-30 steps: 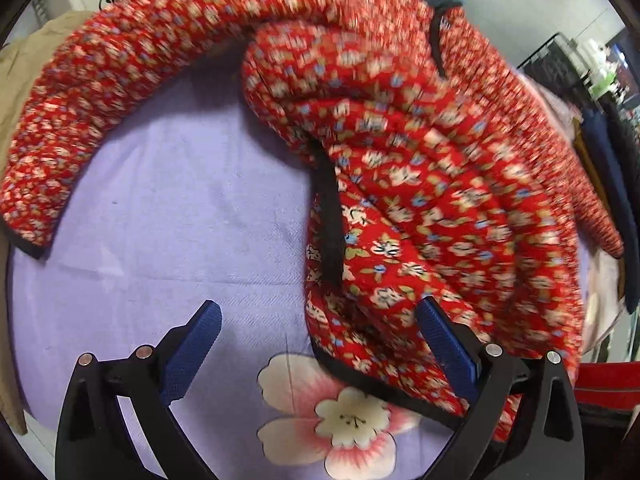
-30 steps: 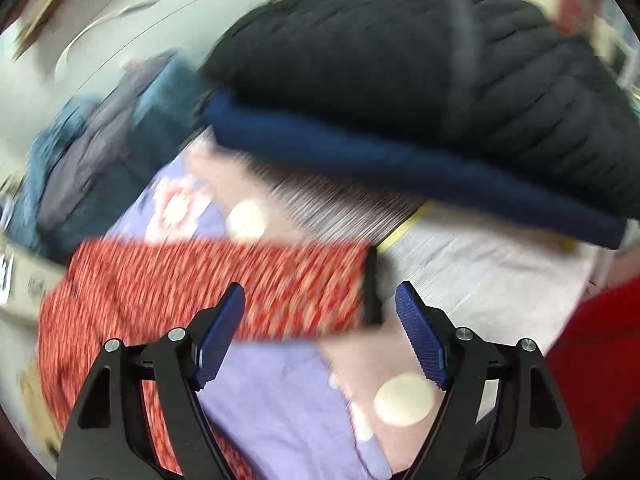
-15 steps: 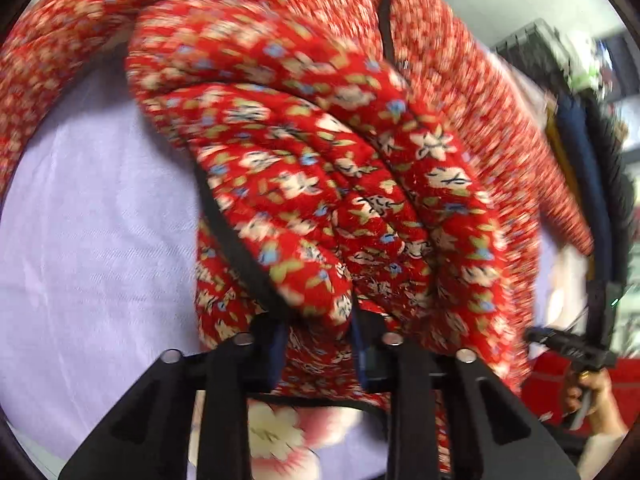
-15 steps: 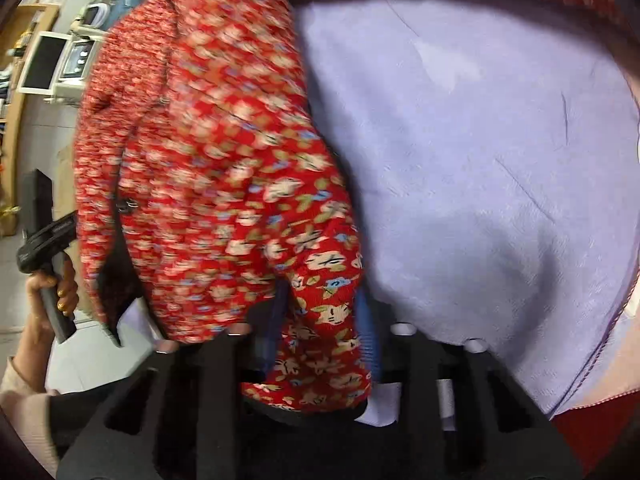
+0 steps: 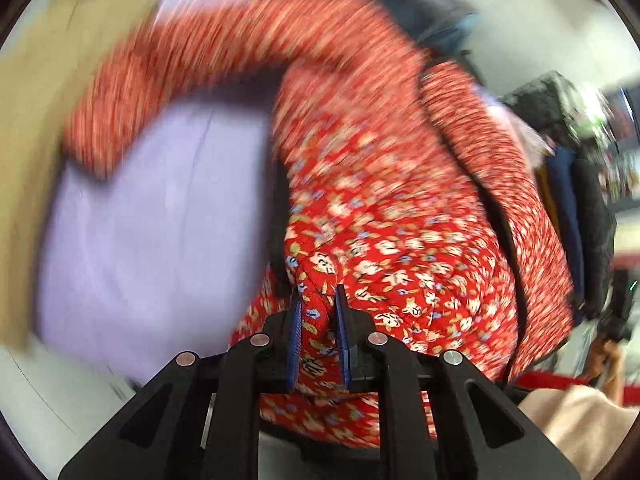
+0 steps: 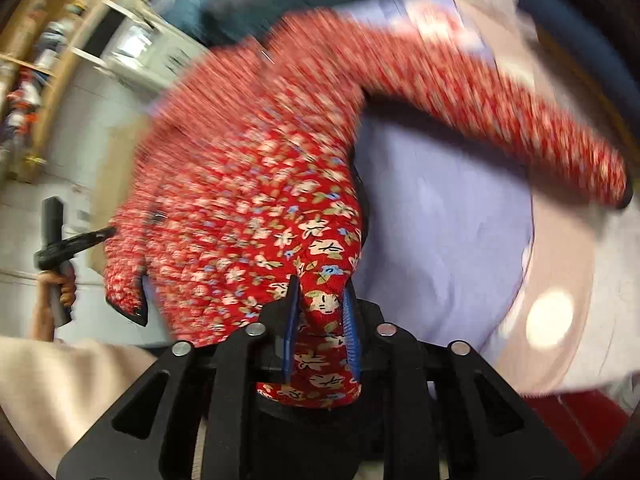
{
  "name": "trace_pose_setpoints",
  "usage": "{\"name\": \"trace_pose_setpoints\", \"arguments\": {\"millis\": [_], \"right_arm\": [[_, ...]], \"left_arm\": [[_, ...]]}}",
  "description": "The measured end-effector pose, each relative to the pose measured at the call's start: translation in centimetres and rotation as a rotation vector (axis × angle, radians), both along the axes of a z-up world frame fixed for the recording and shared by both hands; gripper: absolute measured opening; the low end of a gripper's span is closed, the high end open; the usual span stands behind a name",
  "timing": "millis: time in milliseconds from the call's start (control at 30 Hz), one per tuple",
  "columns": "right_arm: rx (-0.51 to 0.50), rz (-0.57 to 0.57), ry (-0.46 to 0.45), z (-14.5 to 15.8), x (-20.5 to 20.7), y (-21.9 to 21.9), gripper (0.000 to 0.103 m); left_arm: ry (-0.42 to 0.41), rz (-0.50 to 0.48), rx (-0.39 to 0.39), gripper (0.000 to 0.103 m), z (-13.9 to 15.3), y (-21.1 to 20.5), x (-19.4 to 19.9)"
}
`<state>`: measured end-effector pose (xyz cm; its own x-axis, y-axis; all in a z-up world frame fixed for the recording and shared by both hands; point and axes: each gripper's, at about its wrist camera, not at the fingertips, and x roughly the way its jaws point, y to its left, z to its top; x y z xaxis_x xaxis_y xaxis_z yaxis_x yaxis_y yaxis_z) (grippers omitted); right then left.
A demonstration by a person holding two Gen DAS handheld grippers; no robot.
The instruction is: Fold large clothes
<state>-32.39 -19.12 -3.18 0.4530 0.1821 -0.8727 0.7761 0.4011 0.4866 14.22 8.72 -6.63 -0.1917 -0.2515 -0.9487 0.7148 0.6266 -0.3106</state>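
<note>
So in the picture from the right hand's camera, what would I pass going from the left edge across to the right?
Wooden shelves → the other hand gripping its tool's handle → the red flowered garment, pinched in the right gripper → lilac bedsheet → the garment's sleeve end.

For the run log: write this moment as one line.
left gripper: shut on red floral quilted jacket | right gripper: shut on same jacket, jaws just eased | jacket partly lifted off lilac cloth
</note>
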Motion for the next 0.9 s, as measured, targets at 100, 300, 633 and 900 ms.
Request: {"name": "trace_pose_setpoints", "arguments": {"millis": [100,300,633,900], "right_arm": [[0.099,-0.060,0.177,-7.1,0.6,0.8,0.040],[-0.079,-0.130,0.213,-5.8,0.9,0.4,0.041],[-0.329,0.431,0.115,-2.8,12.9,6.6,0.068],[-0.378,0.612,0.391,-11.5,14.3,11.7,0.076]], "left_arm": [[-0.042,0.049,0.214,0.018,-7.3,1.4,-0.3],[-0.097,0.130,0.223,0.047,-8.6,2.4,-1.1],[-0.260,-0.136,0.003,0.080,-4.9,-5.6,-6.9],[-0.281,-0.295,0.143,0.096,-12.2,-6.6,-10.5]]}}
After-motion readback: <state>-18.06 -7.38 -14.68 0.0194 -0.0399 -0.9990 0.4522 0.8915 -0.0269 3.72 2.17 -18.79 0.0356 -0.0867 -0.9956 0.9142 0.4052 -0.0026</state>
